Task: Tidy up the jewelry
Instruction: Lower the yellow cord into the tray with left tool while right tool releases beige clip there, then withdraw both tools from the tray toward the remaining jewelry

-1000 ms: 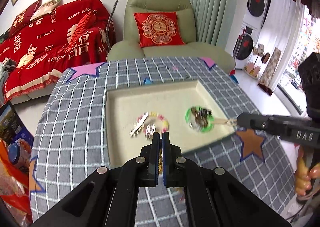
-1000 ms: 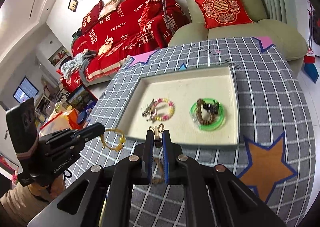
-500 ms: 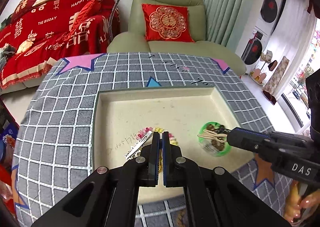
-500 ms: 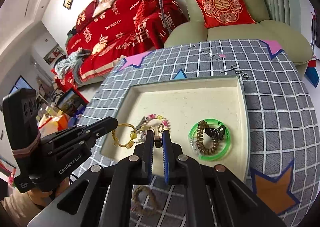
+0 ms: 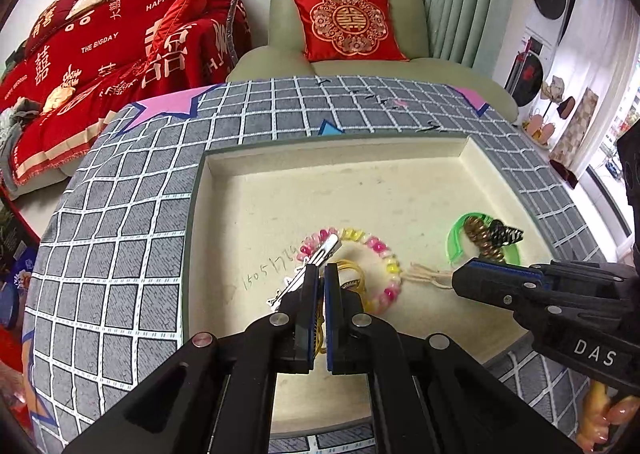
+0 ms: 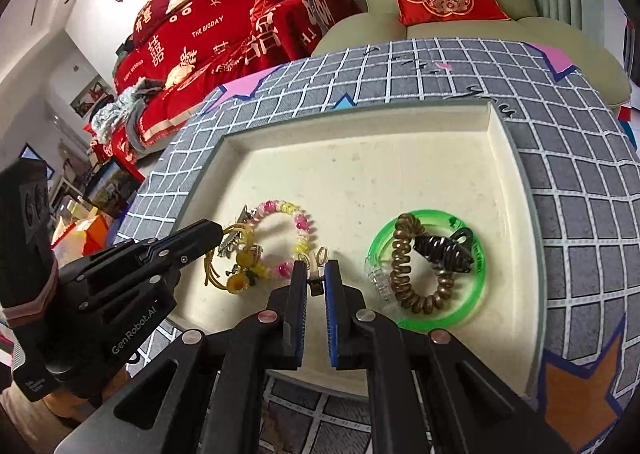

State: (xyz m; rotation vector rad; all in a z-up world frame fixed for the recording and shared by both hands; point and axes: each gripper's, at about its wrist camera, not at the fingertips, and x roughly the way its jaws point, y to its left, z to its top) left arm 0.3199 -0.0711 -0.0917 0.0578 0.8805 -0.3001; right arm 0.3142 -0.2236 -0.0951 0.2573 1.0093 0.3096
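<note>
Since a second ago both grippers have advanced from the near rim of the tray to well over its floor, carrying their loads in. The cream tray sits on the grey checked tablecloth and is the largest thing here. Inside it, at the right, a green bangle rings a brown coil hair tie and a black claw clip. Left of centre lies a pink-and-yellow bead bracelet with a silver hair clip across it.

The left gripper pinches a thin yellow band, whose flower charms hang onto the tray floor beside the bracelet. The right gripper has its fingers nearly closed on a small tan, stringy piece, seemingly a tasselled cord.

Everything here looks light. The yellow band appears limp and elastic, so it will probably sag and snag on neighbouring beads; holding it by the plain loop, away from the charms, seems safest. The cord likely slips easily from a narrow pinch, while the bangle is rigid and smooth.
</note>
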